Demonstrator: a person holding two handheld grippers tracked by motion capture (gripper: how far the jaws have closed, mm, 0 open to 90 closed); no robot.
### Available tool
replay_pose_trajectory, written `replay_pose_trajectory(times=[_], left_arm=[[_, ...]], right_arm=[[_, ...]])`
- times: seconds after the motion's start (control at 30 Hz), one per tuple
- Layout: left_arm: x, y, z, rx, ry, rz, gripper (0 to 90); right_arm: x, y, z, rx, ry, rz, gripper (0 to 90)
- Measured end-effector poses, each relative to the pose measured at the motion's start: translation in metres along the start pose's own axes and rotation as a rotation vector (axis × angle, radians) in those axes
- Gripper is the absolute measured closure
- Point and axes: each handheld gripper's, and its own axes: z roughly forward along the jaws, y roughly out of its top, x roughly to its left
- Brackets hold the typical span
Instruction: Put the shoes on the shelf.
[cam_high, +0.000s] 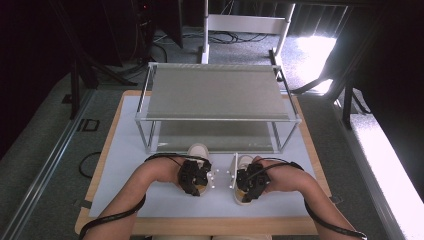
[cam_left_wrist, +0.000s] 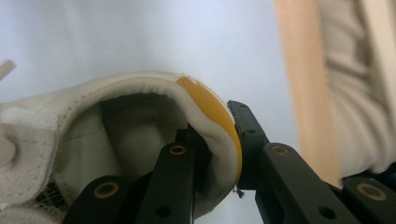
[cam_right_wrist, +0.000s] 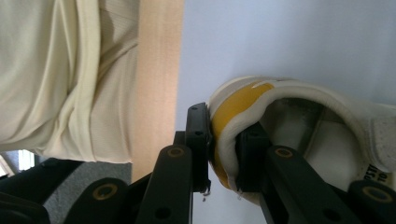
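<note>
Two white sneakers with yellow heel patches stand side by side on the white mat, toes toward the rack. In the high view the left shoe (cam_high: 199, 150) sits under my left gripper (cam_high: 198, 187), and the right shoe (cam_high: 244, 161) under my right gripper (cam_high: 246, 192). In the left gripper view, my left gripper (cam_left_wrist: 217, 126) is shut on the heel collar of its shoe (cam_left_wrist: 140, 93), one jaw inside and one against the yellow patch. My right gripper (cam_right_wrist: 224, 126) pinches the other shoe's (cam_right_wrist: 299, 93) heel the same way.
A two-level metal rack (cam_high: 215, 118) stands at the back of the white mat (cam_high: 125, 165), its lower shelf just beyond the shoes' toes. The wooden table edge (cam_right_wrist: 156, 70) runs close behind the heels, with the person's light clothing (cam_right_wrist: 56, 74) beyond it.
</note>
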Motion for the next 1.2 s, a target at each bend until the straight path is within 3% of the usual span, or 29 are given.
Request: replay_pose_trajectory(times=[0.03,0.13,0.17,0.27,0.3,0.43,0.5,0.53,0.57,0.63,0.87,1.03,1.2], left_arm=[[0.003,0.000,-0.001,0.005,0.006,0.030,80.2],[0.010,-0.002,-0.002,-0.023,0.040,0.054,80.2],[0.011,-0.002,-0.002,-0.037,0.045,0.037,80.2],[0.019,-0.002,-0.004,-0.055,0.066,0.042,80.0],[0.025,-0.003,-0.005,-0.064,0.092,0.045,80.0],[0.036,-0.003,-0.006,-0.077,0.108,0.055,79.9],[0.041,-0.003,-0.005,-0.080,0.116,0.088,79.8],[0.042,-0.004,-0.002,-0.108,0.120,0.082,79.8],[0.045,-0.005,-0.002,-0.097,0.128,0.115,79.8],[0.051,-0.007,0.001,-0.105,0.143,0.140,79.7],[0.069,-0.013,0.015,-0.188,0.208,0.131,77.2],[0.081,-0.015,0.017,-0.235,0.280,0.165,76.8],[0.091,-0.013,0.018,-0.248,0.292,0.172,75.0]], right_arm=[[-0.001,0.001,-0.001,0.012,-0.006,-0.010,78.6],[-0.006,0.003,-0.007,0.031,-0.016,-0.018,78.6],[-0.008,0.004,-0.008,0.035,-0.021,-0.030,78.6],[-0.012,0.007,-0.013,0.030,-0.034,-0.047,78.6],[-0.013,0.008,-0.015,0.026,-0.038,-0.050,78.6],[-0.020,0.013,-0.018,0.034,-0.050,-0.078,78.7],[-0.026,0.016,-0.022,0.032,-0.018,-0.074,78.4],[-0.030,0.018,-0.023,0.025,-0.018,-0.070,78.4],[-0.033,0.020,-0.024,0.026,-0.022,-0.077,78.7],[-0.040,0.021,-0.025,0.018,-0.046,-0.096,78.8],[-0.059,0.019,-0.031,-0.020,-0.071,-0.078,78.4],[-0.070,0.013,-0.032,-0.052,-0.064,-0.089,78.2],[-0.084,0.008,-0.025,-0.034,-0.077,-0.062,77.5]])
